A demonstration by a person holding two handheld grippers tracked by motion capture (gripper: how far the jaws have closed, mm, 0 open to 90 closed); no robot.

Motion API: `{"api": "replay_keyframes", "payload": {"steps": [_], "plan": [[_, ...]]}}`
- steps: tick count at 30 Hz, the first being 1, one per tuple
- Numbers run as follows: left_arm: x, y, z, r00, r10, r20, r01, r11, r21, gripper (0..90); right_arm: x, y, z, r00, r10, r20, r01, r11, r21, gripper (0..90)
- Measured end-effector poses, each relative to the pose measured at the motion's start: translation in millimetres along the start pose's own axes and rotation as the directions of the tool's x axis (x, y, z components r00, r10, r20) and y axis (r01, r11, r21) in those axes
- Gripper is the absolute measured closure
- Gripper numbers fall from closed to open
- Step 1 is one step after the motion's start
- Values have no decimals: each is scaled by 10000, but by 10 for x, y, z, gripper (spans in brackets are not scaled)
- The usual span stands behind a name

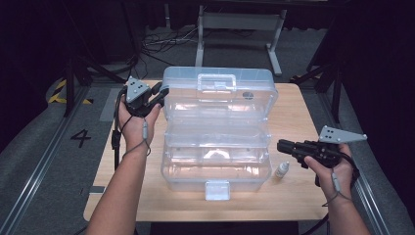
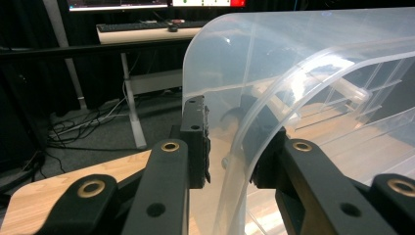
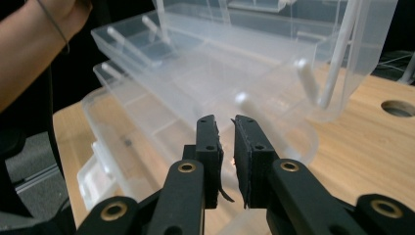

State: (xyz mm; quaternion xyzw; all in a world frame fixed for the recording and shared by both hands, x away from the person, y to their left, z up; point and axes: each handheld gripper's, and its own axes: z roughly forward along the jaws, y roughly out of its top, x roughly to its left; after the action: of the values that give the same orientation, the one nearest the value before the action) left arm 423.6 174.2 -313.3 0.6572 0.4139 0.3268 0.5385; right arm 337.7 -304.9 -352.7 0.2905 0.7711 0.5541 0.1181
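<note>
1. A large black numeral "4" is marked on the grey floor, left of the counter.
2. Yellow-and-black hazard striping is seen on the floor farther back; no words can be read on it.

- The high view is soft and low in detail; light falls from above on the table, while the floor and room around it sink into darkness.
- White glare streaks the clear box, washing out its trays.
- In the left gripper view the lid glows milky with a bright highlight band; the background is dim.
- The near jaws are slightly blurred in both gripper views.
</note>
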Motion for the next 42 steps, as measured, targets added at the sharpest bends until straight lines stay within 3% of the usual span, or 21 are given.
{"api": "replay_keyframes", "payload": {"steps": [7, 15, 18, 19, 24, 30, 42], "plan": [[-6, -4, 30, 9999, -47, -131, 45, 9999, -118, 736, 28, -200, -46, 9998, 174, -105, -171, 9994, 306, 803], [3, 6, 76, 9996, 102, -279, -106, 9998, -165, 743, 41, -232, -60, 9997, 170, -195, -163, 9992, 363, 800], [-25, 40, 97, 9941, 833, -690, -838, 9965, -36, 777, 46, -233, -56, 9997, 155, -209, -147, 9992, 384, 800], [-28, 48, 102, 9934, 913, -695, -915, 9958, 1, 779, 49, -233, -55, 9996, 157, -218, -149, 9992, 384, 802], [10, 48, 142, 9958, 653, -638, -657, 9978, -40, 781, 48, -237, -54, 9996, 172, -221, -164, 9992, 373, 800], [13, 37, 167, 9949, 714, -712, -729, 9972, -185, 786, 43, -250, -49, 9996, 194, -220, -185, 9990, 410, 800], [128, 12, 301, 9970, 652, -410, -670, 9967, -457, 789, 5, -274, -21, 9993, 324, -207, -313, 9982, 502, 796]]}}
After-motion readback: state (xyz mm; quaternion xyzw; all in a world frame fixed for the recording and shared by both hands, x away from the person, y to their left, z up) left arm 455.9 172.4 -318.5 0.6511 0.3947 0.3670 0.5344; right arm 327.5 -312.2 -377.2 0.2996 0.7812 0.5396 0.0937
